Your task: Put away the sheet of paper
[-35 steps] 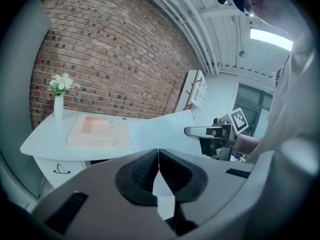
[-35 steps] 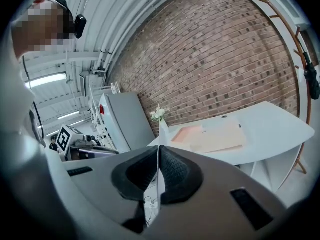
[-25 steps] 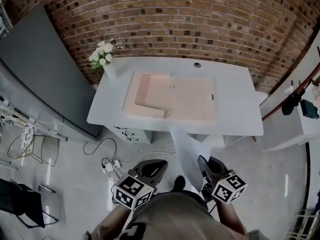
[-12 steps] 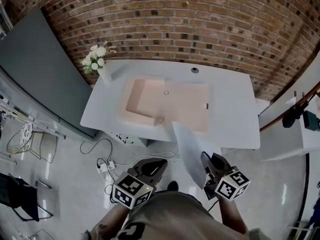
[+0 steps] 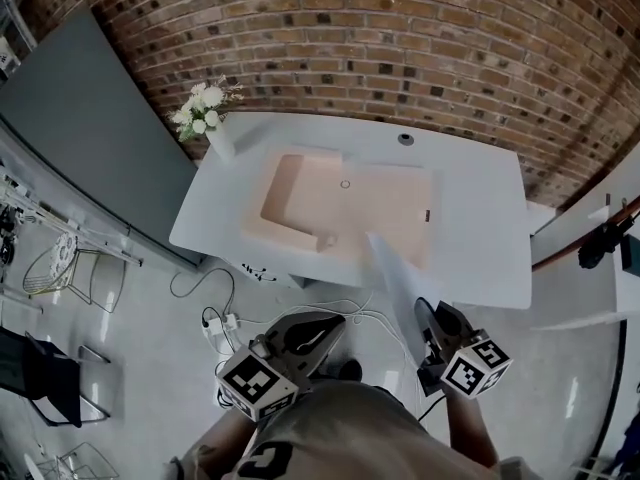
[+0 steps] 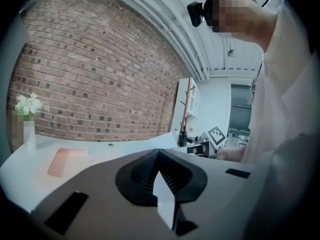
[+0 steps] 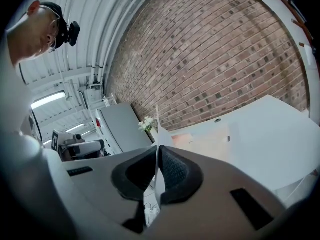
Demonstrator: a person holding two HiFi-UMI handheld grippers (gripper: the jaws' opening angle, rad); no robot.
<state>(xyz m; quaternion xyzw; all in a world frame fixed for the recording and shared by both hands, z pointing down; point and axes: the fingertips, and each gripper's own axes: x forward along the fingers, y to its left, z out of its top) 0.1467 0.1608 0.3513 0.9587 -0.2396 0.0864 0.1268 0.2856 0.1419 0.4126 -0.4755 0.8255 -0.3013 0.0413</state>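
Because the right tongs [image 5: 432, 320] pinch its lower edge, the sheet [image 5: 398, 286] stands on edge in the air, just short of the surface [image 5: 480, 230], free for carrying. The left tongs [image 5: 312, 330] are pressed together on nothing, unneeded. The pink tray [image 5: 345, 206] on the surface is the likely destination.

Left gripper [image 5: 330, 324], right gripper [image 5: 426, 314]: dark grey moulded shells, rectangular slots, black ribbed fingers [image 6: 140, 173]. Each carries white marker cube [image 5: 258, 388] with black square codes. Person: light grey-tan T-shirt [image 5: 340, 433], dark chest print, short sleeves. Black head camera [image 6: 196, 7].
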